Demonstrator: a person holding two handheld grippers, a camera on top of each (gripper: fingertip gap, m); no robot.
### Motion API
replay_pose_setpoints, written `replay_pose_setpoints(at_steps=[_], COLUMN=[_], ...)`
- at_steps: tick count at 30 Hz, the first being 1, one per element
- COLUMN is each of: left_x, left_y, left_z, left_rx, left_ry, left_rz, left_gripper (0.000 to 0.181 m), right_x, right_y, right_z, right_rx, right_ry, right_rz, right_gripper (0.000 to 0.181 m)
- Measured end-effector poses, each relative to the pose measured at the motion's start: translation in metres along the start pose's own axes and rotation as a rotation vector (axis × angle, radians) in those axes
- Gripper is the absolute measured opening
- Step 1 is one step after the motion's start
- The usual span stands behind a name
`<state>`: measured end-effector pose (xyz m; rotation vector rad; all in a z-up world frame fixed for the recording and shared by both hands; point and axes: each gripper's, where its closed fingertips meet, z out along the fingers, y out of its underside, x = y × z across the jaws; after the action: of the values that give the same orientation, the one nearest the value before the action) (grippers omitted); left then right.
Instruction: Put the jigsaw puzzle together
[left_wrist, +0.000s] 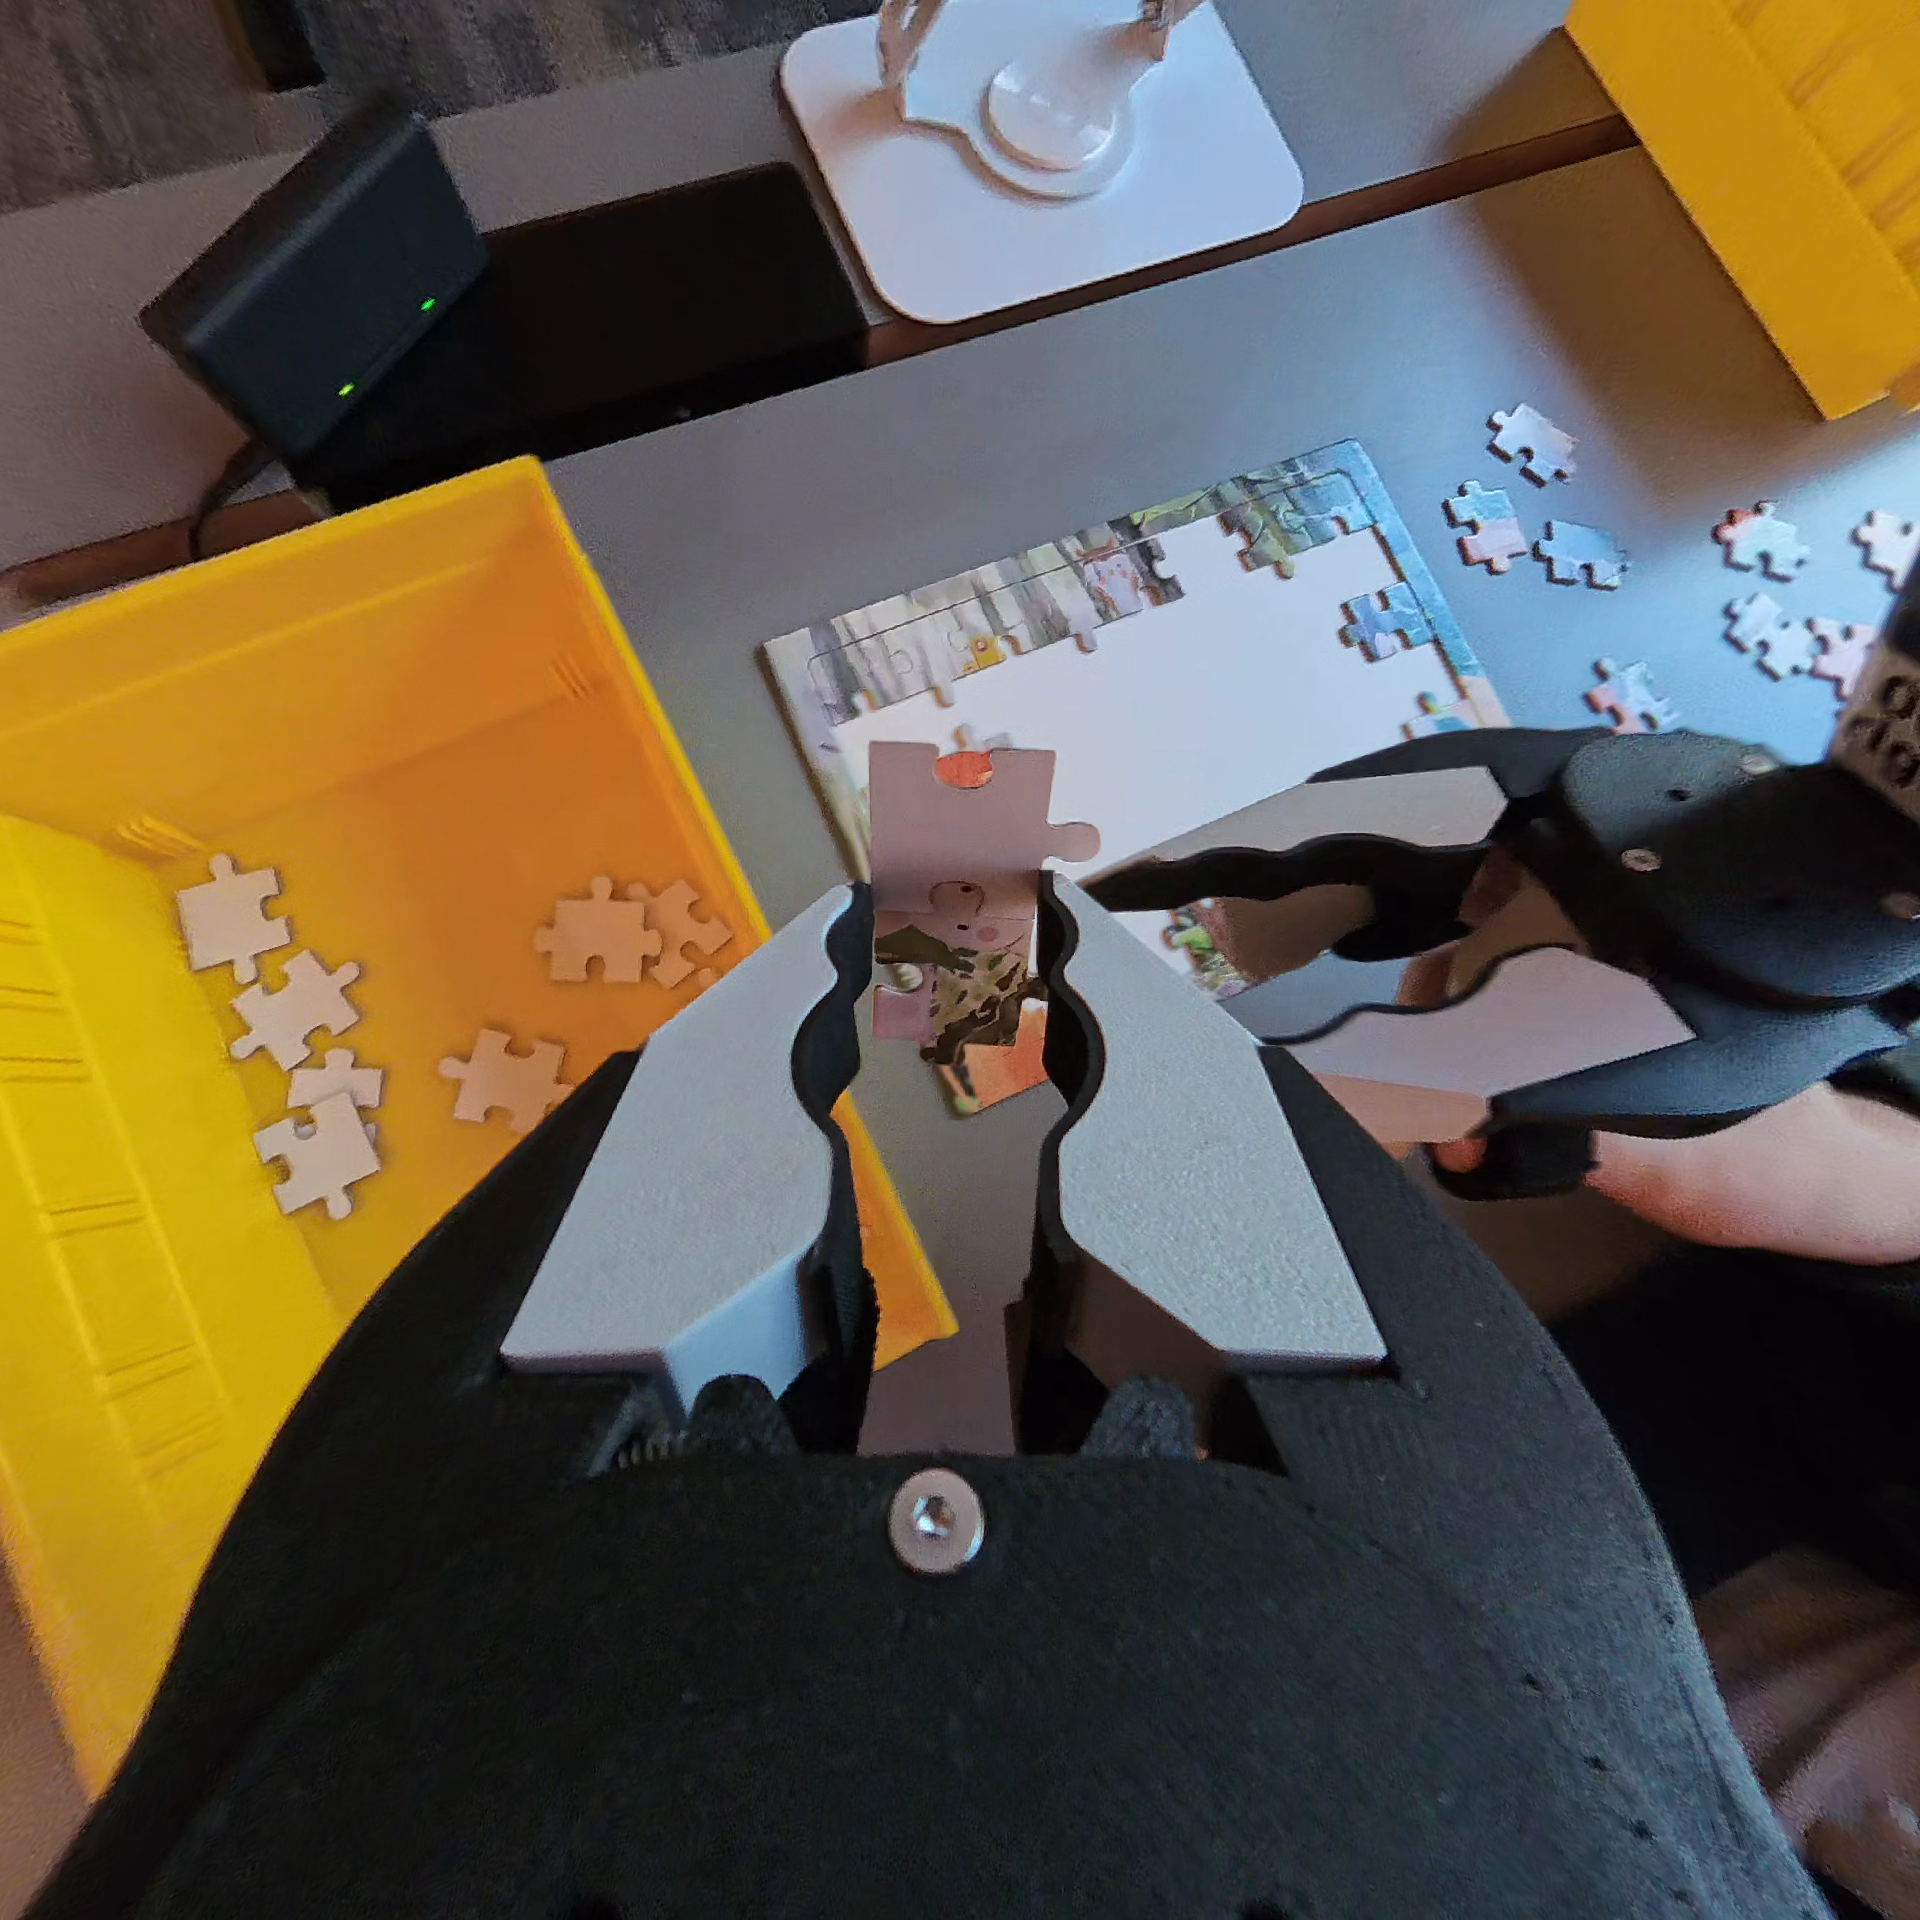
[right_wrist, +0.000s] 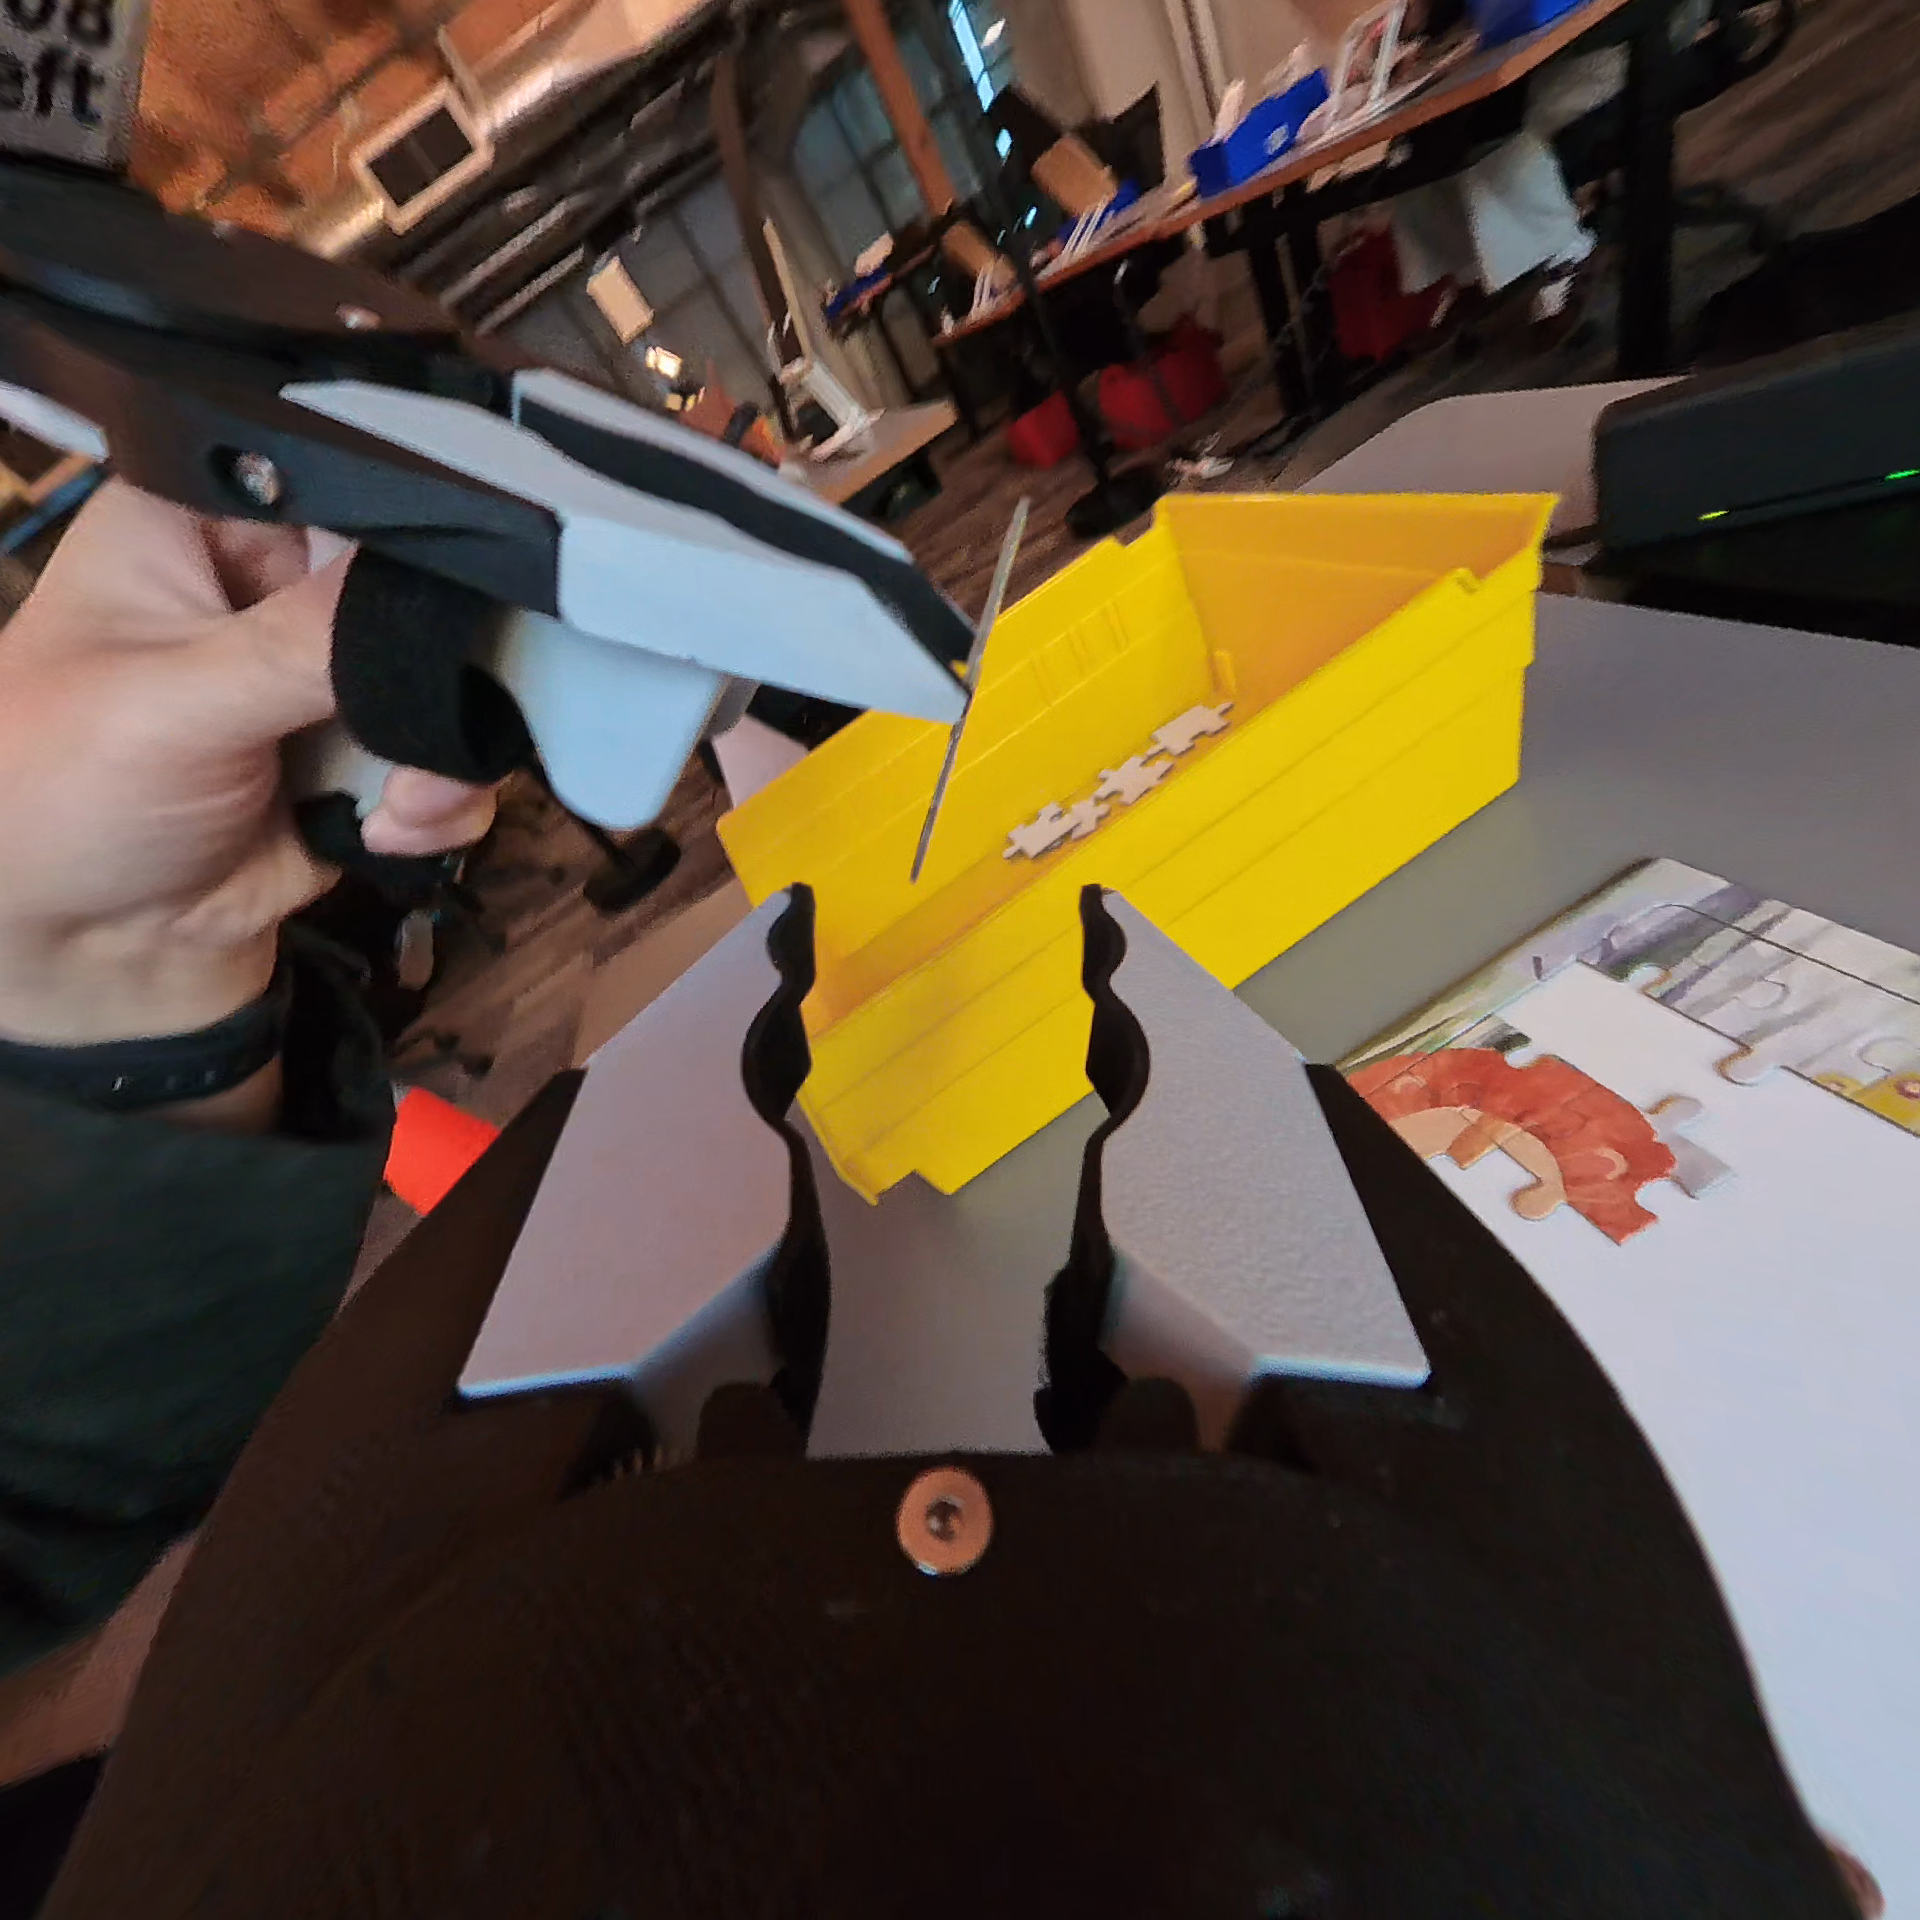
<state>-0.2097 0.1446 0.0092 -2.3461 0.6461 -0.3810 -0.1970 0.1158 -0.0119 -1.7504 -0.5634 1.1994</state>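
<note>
Right now we hold a puzzle piece (left_wrist: 961, 831) pinched by its lower edge between the tips of our left gripper (left_wrist: 954, 904), raised above the near-left corner of the puzzle board (left_wrist: 1226, 665). We see its pale grey back, with a tab on its right side and a notch in its top edge; in the right wrist view it shows edge-on, a thin sliver (right_wrist: 971, 691) standing off the desk (left_wrist: 935, 499). Our right gripper (right_wrist: 940, 904) is parted and empty, its jaws standing wide with only the yellow bin (right_wrist: 1195, 883) behind the gap, and it sits just to the right of the held piece.

We judge the step in hand to be a transfer or turn-over: the piece faces the wrong way, so the next move likely calls for the right gripper to close on its free upper part, letting us turn it picture-side up before seating it. The card is thin and may slip or bend if squeezed off-centre.

Farther out, the board lies on the desk with its white middle still bare. A row of joined pieces runs along its far edge, a few sit down the right edge, and an orange-brown cluster (right_wrist: 1527, 1143) lies near the left edge. Loose pieces (left_wrist: 1538, 540) are scattered beyond the board's right edge, and more lie back-up in the yellow bin at the desk's left edge. Much remains undone.
</note>
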Motion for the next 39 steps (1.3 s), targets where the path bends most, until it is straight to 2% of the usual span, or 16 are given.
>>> replay_pose_setpoints(at_steps=[5,6,8,10,11,14,17,18,20,21,26,29,31,34,37,39], left_x=[0.024,0.029,0.035,0.035,0.037,0.038,0.036,0.038,0.042,0.05,0.094,0.125,0.141,0.165,0.185,0.198], left_y=[-0.002,-0.002,-0.002,0.0,-0.001,-0.002,0.008,0.009,0.012,0.014,0.034,0.045,0.053,0.058,0.06,0.067], left_z=[0.011,0.012,0.013,0.013,0.011,0.004,0.001,0.0,-0.005,-0.009,-0.035,-0.041,-0.044,-0.053,-0.061,-0.061], left_rx=[0.016,0.021,0.03,0.024,0.043,0.081,0.069,0.086,0.12,0.134,0.176,0.15,0.137,0.221,0.328,0.335], left_ry=[0.037,0.052,0.075,0.063,0.074,0.114,0.155,0.184,0.258,0.325,0.683,0.86,0.913,0.92,0.843,0.8], left_rz=[0.006,0.0,-0.014,-0.001,0.007,-0.022,-0.058,-0.07,-0.073,-0.052,0.013,-0.002,0.028,0.162,0.294,0.34], left_gripper=[0.029,0.029,0.029,0.027,0.0,0.0,0.0,0.007,0.045,0.051,0.023,0.004,0.003,0.0,0.0,0.0], right_x=[0.011,0.014,0.009,0.012,0.015,0.016,0.019,0.016,-0.006,-0.016,-0.063,-0.073,-0.079,-0.101,-0.117,-0.123], right_y=[-0.005,-0.003,0.006,0.011,0.014,0.026,0.03,0.033,0.036,0.039,0.052,0.064,0.072,0.074,0.073,0.078], right_z=[-0.005,-0.005,-0.002,-0.001,-0.001,0.0,-0.003,-0.004,-0.009,-0.014,-0.052,-0.071,-0.085,-0.108,-0.128,-0.139], right_rx=[0.064,0.058,0.02,-0.013,-0.042,-0.122,-0.135,-0.153,-0.205,-0.244,-0.358,-0.405,-0.422,-0.419,-0.38,-0.361], right_ry=[0.025,0.035,-0.019,-0.033,-0.036,-0.083,-0.102,-0.119,-0.238,-0.279,-0.427,-0.407,-0.394,-0.493,-0.611,-0.646], right_rz=[0.071,0.069,0.071,0.077,0.068,0.096,0.093,0.066,0.023,0.022,0.011,-0.007,0.005,0.235,0.502,0.563], right_gripper=[0.043,0.036,0.003,0.0,0.0,0.001,0.001,0.001,0.001,0.001,0.0,0.001,0.001,0.002,0.002,0.002])
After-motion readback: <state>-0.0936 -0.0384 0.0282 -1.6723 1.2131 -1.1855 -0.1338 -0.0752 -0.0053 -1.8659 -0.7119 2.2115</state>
